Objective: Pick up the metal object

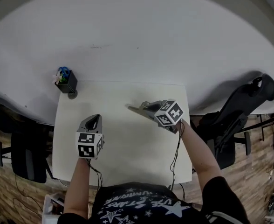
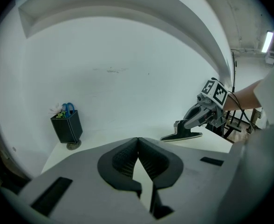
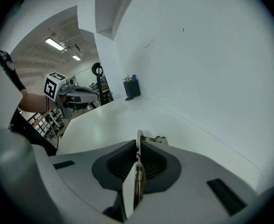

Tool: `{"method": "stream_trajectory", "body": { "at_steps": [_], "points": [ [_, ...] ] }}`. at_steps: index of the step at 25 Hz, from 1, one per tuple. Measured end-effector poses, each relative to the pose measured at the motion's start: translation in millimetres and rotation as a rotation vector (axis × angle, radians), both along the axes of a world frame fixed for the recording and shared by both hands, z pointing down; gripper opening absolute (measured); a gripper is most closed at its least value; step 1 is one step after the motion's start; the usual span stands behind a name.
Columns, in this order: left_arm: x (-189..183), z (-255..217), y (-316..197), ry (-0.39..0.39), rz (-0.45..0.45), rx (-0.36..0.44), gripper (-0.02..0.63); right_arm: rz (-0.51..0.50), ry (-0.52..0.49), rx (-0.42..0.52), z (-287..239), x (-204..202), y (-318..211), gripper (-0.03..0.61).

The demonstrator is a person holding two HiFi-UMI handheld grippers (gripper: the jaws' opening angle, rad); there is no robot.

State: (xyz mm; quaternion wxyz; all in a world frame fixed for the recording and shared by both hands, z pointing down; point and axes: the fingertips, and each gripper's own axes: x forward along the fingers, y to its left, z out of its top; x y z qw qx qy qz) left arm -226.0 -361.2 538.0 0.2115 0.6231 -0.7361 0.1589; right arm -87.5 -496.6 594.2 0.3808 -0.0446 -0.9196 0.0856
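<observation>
A thin metal object (image 3: 139, 146) stands edge-on between the pads of my right gripper (image 3: 138, 158), which is shut on it; a small part of it sticks out past the fingertips. In the head view the right gripper (image 1: 139, 109) reaches left over the far right part of the white table (image 1: 123, 148), low over its surface. From the left gripper view the right gripper (image 2: 189, 127) sits at the table's far right. My left gripper (image 1: 94, 121) hovers over the table's left half, jaws shut with nothing between them (image 2: 138, 148).
A black pen holder (image 1: 67, 84) with blue-handled scissors stands at the table's far left corner, also visible as the pen holder (image 2: 67, 126) in the left gripper view. A white wall runs behind the table. A black office chair (image 1: 239, 113) stands to the right.
</observation>
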Motion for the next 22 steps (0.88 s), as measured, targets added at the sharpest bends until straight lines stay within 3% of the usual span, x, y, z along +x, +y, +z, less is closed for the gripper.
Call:
{"method": "stream_trajectory", "body": {
  "at_steps": [13,22],
  "points": [
    [-5,-24,65,0.018,0.077,0.05,0.018,0.141,-0.067,0.07,-44,13,75,0.058],
    [-19,-13,101,0.061,0.175,0.053,0.018,0.404,-0.109,0.054,-40,15,119,0.058]
  ]
}}
